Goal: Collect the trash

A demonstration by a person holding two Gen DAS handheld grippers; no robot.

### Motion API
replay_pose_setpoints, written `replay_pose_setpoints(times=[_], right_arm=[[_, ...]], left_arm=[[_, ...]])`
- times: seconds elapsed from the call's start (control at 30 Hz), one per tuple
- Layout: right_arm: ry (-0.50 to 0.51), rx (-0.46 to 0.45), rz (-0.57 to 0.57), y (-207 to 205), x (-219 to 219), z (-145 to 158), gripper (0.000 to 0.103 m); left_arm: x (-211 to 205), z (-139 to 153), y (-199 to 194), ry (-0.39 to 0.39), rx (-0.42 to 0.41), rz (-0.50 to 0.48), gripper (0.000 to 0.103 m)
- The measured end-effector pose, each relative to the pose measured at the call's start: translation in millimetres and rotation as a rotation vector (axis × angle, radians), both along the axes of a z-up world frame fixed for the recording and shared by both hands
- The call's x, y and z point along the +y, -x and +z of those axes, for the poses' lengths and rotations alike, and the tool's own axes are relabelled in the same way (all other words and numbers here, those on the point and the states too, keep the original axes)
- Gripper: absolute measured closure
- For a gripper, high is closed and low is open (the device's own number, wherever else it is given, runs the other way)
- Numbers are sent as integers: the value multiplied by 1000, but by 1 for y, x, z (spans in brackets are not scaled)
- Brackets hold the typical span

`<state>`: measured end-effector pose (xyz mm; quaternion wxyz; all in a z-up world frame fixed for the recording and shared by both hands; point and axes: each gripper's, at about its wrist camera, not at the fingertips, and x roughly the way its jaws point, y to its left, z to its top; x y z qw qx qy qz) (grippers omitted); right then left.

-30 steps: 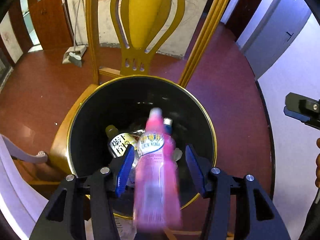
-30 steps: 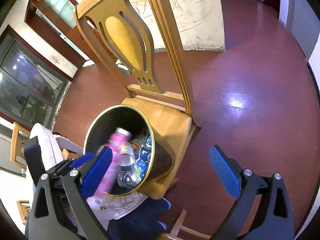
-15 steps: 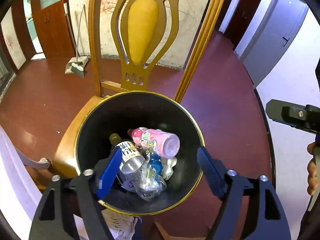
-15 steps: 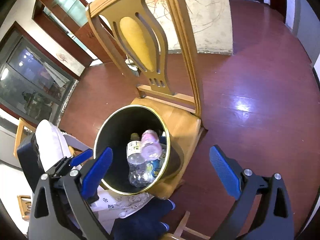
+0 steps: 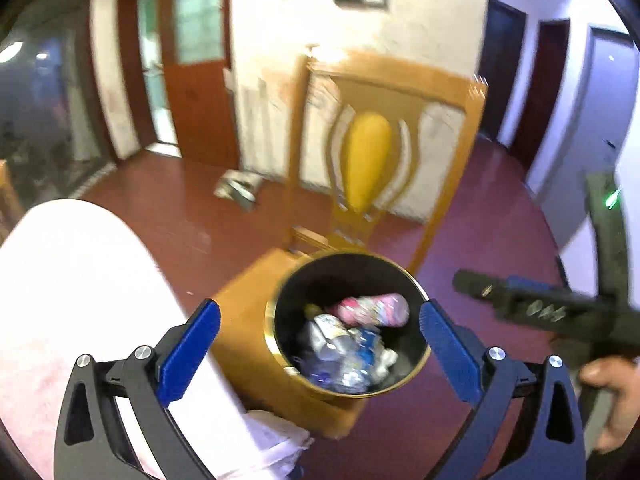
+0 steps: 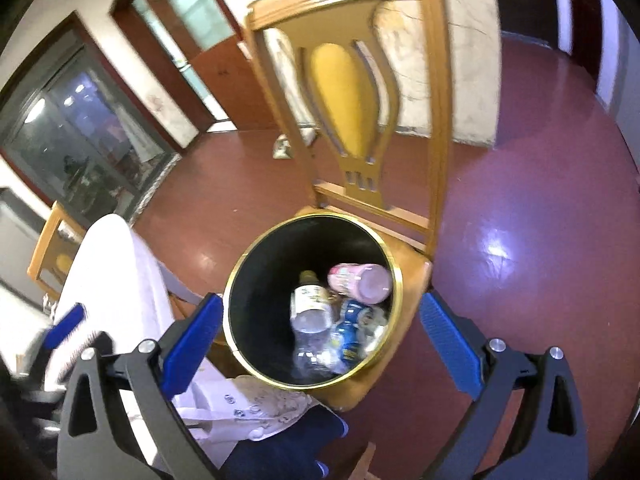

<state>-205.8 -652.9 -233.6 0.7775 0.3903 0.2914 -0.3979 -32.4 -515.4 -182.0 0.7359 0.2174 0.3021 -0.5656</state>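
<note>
Left gripper wide, empty, above bin. Pink bottle inside bin, on chair. Right gripper wide, empty. Drop step apparently done; next: find more trash.

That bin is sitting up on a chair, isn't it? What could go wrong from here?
1. The black trash bin stands on the wooden chair seat near its front edge; a knock from either open gripper could tip it off.
2. The pink bottle lies on top of the other bottles; more trash may pile toward the rim.
3. The white tablecloth hangs close by and could snag a gripper.
</note>
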Motion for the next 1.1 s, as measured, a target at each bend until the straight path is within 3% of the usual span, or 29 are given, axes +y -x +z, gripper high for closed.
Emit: replay_pose_setpoints(times=[0.13,0.27,0.6,0.77,0.93,1.1], right_arm=[[25,-20,35,-16,11,10,5],[43,-25,49,-22,19,19,5],[127,-51,101,-40,45,58,5],[233,-64,142,-57,72,90,5],[346,-96,193,-82,108,122,5],[402,-168,325,-125,153,148,5]], left_arm=[[35,44,0,72,-86,77,6],[61,72,1,129,-107,100,6],[94,101,2,210,-111,112,6],[113,109,-8,223,-107,147,6],[144,122,-22,244,-124,243,6],[196,135,-45,240,-175,441,6]])
